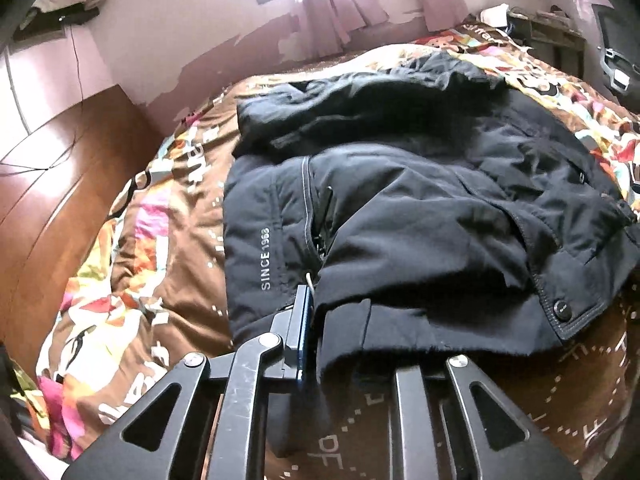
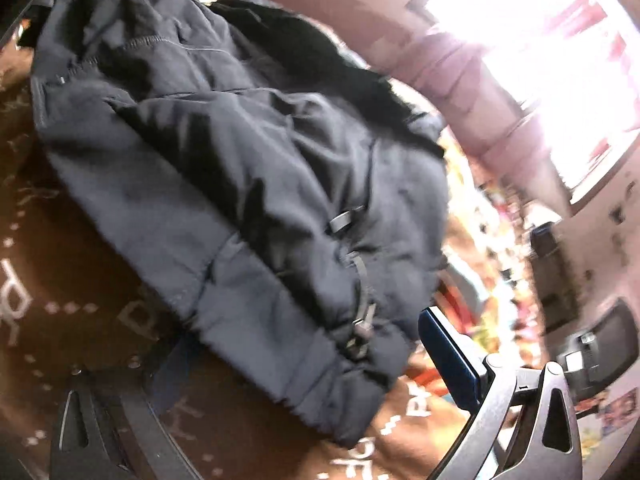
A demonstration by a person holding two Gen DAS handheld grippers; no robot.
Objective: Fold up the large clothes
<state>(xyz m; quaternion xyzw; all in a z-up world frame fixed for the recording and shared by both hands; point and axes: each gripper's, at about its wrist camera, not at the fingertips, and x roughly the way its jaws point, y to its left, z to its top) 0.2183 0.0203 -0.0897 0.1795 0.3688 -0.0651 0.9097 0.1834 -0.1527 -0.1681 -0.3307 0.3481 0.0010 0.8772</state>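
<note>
In the left wrist view, your left gripper (image 1: 310, 332) has its jaws clenched on the near edge of the dark jacket (image 1: 400, 200). One blue pad (image 1: 301, 336) shows, with dark cloth pressed against its right side; the other finger is hidden behind the fabric. The jacket lies on the patterned bedspread (image 1: 160, 240), with the bed's wooden headboard (image 1: 60, 184) off to the left. Its body is bunched rather than flat, a sleeve with printed lettering lies along the left side, and the darker hood or collar part is heaped at the far end. A snap button marks the hem corner at the right.

In the right wrist view, which is blurred, your right gripper (image 2: 304, 376) has its jaws spread wide and holds nothing. One blue pad stands just right of the jacket's (image 2: 240, 184) near edge, and the other finger sits in the lower left beneath or beside the cloth. The fabric lies between them without being pinched.

Judging by this, you are early in the task: no clean fold is visible, and the garment likely still needs smoothing, its sides brought in and the final fold.
</note>
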